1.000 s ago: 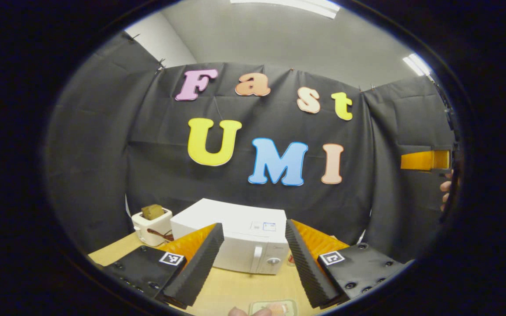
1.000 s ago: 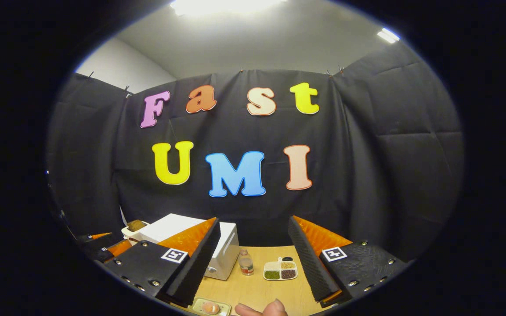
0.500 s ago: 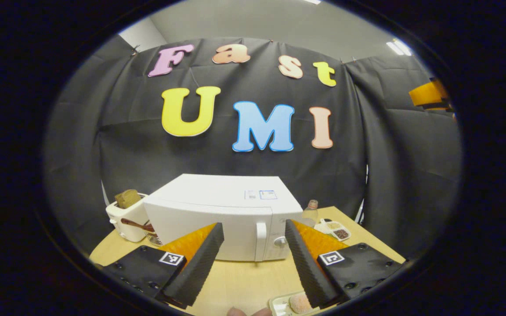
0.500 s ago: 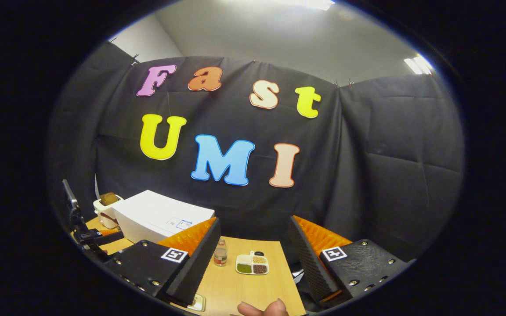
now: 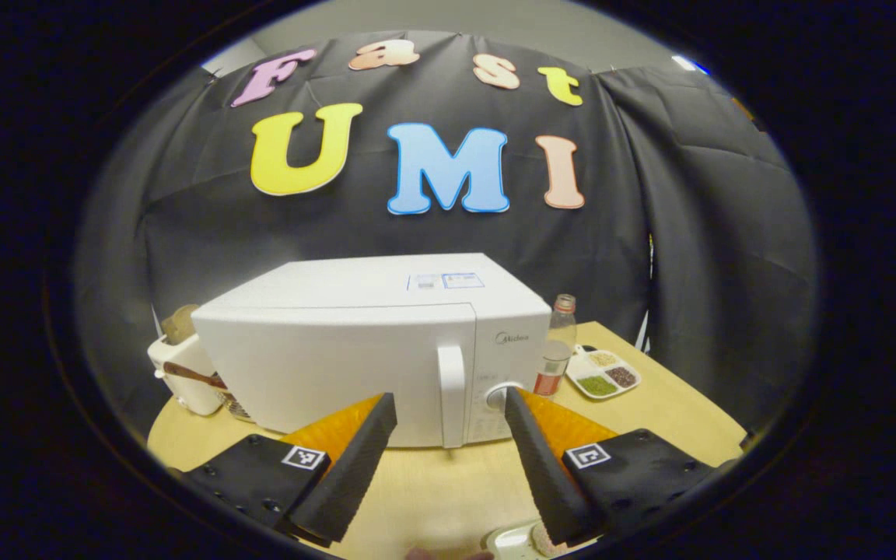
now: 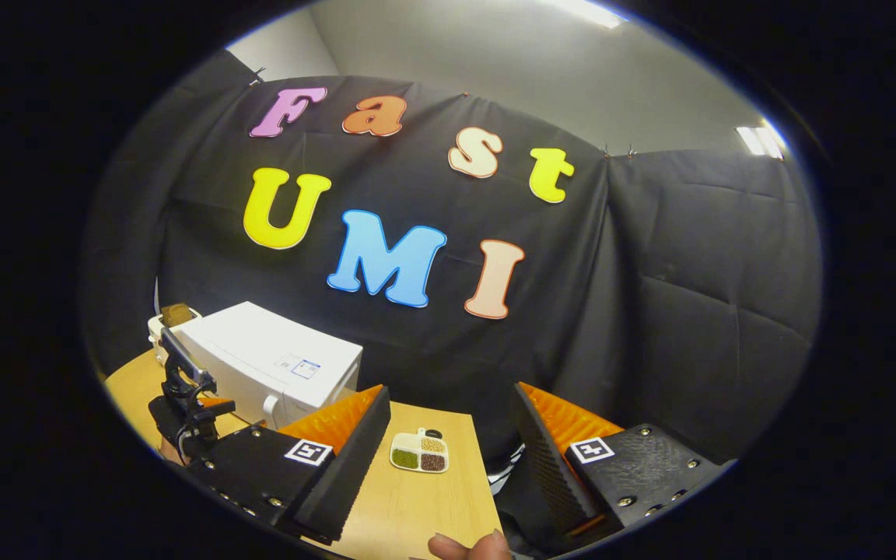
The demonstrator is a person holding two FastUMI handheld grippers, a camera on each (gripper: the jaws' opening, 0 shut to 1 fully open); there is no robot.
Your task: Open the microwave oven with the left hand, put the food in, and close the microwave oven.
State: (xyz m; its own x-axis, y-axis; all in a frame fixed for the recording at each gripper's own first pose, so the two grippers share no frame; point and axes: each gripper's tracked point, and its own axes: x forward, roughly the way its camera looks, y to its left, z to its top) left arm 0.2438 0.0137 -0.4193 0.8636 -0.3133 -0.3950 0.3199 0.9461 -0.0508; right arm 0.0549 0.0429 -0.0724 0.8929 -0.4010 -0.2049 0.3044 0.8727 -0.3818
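The boxy white microwave oven (image 5: 374,350) sits shut on the pale wooden bench (image 5: 448,486), looking heavy and rigid enough to stay put when its door is tugged. Its slim upright white door handle (image 5: 452,395) is the place to pinch, a hard, smooth bar that could slip. The left gripper (image 5: 448,455) faces it with jaws wide apart and empty; the right gripper (image 6: 452,459) likewise gapes, holding nothing.
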